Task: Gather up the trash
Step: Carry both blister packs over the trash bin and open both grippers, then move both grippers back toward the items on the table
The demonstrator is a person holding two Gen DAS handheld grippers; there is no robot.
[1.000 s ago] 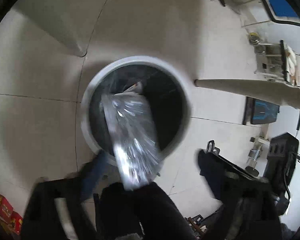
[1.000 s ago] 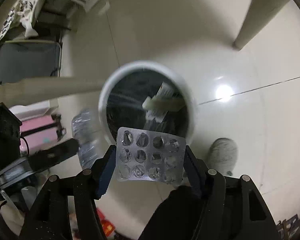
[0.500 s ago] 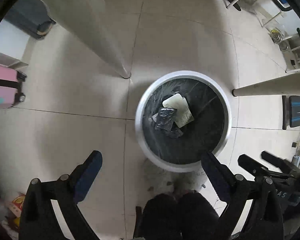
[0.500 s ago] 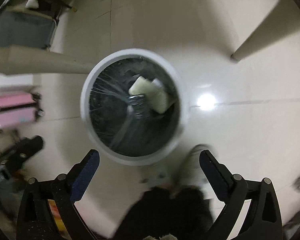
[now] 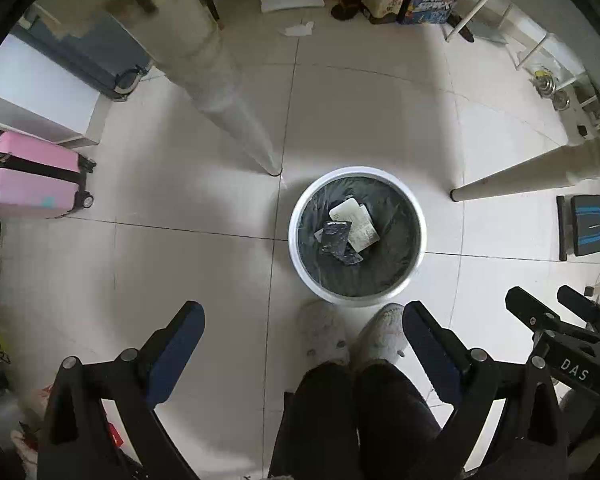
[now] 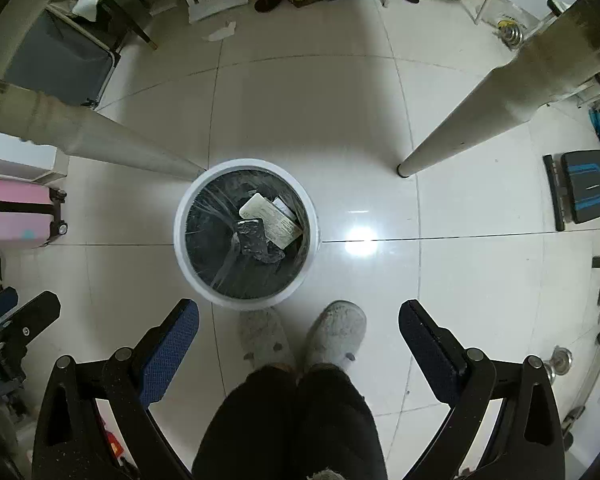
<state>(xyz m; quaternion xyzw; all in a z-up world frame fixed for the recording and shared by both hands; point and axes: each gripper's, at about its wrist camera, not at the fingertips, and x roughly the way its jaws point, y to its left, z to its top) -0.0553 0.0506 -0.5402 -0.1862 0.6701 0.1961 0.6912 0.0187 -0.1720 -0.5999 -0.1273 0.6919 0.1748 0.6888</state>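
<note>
A white round trash bin point(image 5: 300, 264) with a dark liner stands on the tiled floor, also in the right wrist view point(image 6: 180, 256). Inside lie a pale card packet point(image 5: 354, 222), a crumpled silvery wrapper and a blister pack point(image 5: 334, 238); they also show in the right wrist view point(image 6: 256, 236). My left gripper point(image 5: 303, 322) is open and empty, high above the floor, nearer than the bin. My right gripper point(image 6: 299, 318) is open and empty, likewise above the floor. The right gripper also shows at the edge of the left wrist view point(image 5: 556, 312).
The person's slippered feet point(image 5: 352, 332) stand just in front of the bin. Two pale table legs point(image 5: 220, 92) point(image 5: 532, 172) flank the bin. A pink suitcase point(image 5: 36, 176) stands left. Boxes, a white stool and a scrap of paper point(image 5: 298, 29) lie at the far wall.
Both grippers opened and let go: the silvery wrapper and the blister pack dropped into the bin. Both grippers then rose well away from the bin.
</note>
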